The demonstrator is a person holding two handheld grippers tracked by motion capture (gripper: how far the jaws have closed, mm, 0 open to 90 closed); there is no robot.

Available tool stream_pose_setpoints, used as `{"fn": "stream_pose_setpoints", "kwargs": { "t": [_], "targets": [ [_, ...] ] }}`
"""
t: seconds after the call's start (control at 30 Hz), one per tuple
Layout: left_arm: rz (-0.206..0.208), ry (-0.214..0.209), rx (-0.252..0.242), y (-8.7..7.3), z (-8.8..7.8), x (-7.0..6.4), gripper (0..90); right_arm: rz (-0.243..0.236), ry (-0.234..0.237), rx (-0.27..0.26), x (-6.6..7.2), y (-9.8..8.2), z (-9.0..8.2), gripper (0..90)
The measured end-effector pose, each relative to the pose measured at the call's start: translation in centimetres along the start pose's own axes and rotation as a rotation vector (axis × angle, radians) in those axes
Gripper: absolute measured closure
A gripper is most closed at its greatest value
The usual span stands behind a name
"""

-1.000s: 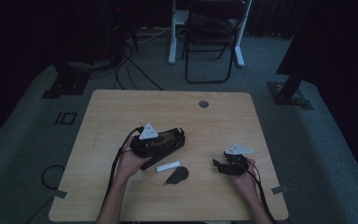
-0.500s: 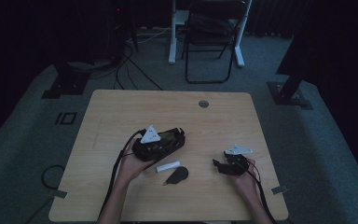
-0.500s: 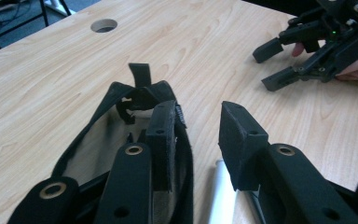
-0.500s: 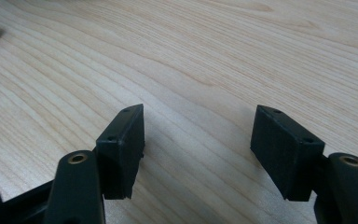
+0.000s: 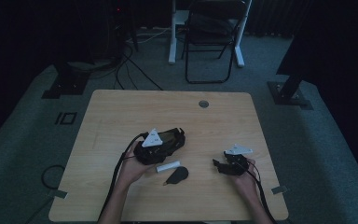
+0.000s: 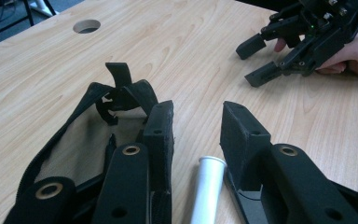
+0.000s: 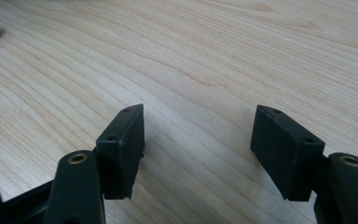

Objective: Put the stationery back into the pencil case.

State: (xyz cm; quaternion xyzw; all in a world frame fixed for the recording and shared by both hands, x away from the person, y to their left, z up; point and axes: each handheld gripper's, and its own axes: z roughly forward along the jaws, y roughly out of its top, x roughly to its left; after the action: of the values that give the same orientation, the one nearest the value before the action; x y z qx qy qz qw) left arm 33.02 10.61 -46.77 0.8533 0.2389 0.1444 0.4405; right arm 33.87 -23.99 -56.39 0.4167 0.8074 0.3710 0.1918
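Pouch [image 6: 88, 140], black with a pale lining and strap, lies open on the wooden table [image 5: 121, 112] beside a silver tube [image 6: 209, 186]; left gripper [image 6: 196, 135] has just been opening, nothing clamped; right gripper [image 7: 198, 140] gapes empty; beyond the table, dim carpet and a chair [image 5: 212, 42]

You have a pale wood-grain table [image 5: 121, 116] under you, streaked with light brown lines. Your left gripper [image 6: 196, 126] is black with brass-coloured rivets, and beside it lies a black pouch [image 6: 98, 121] with a tan lining. The tube [image 6: 207, 186] near it is white. Your right gripper [image 7: 198, 140] is black too, topped by a pale grey plate [image 5: 237, 150]. The flat piece [image 5: 177, 175] is black.
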Motion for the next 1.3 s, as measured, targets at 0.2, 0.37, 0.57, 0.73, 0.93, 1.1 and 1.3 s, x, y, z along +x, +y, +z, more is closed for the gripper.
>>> {"fn": "stream_pose_setpoints", "kwargs": {
  "t": [0.2,0.37,0.57,0.73,0.93,1.1,1.3],
  "targets": [
    [0.012,0.006,0.008,-0.3,-0.1,-0.4,64.4,0.001,0.000,0.000,0.0,0.0,0.0,35.0],
    [0.005,0.004,0.004,-0.6,-0.1,-0.5,64.1,-0.001,0.000,0.000,0.0,0.0,0.0,35.0],
    [0.003,0.003,0.008,-1.0,0.0,-0.7,63.9,-0.001,0.000,0.000,0.0,0.0,0.0,35.0],
    [-0.003,0.001,0.013,-1.4,0.2,-0.8,63.8,-0.001,0.000,0.000,0.0,0.0,0.0,35.0],
    [0.006,0.001,0.028,-1.9,0.5,-1.2,64.1,-0.001,0.000,0.000,0.0,0.0,0.0,35.0],
    [-0.002,-0.012,0.039,-2.4,1.0,-1.4,65.2,-0.002,0.000,0.000,0.0,0.0,0.0,35.0],
    [-0.007,-0.013,0.053,-3.0,1.3,-1.4,66.9,-0.002,0.000,0.001,0.0,0.0,0.0,34.9]
  ]
}}
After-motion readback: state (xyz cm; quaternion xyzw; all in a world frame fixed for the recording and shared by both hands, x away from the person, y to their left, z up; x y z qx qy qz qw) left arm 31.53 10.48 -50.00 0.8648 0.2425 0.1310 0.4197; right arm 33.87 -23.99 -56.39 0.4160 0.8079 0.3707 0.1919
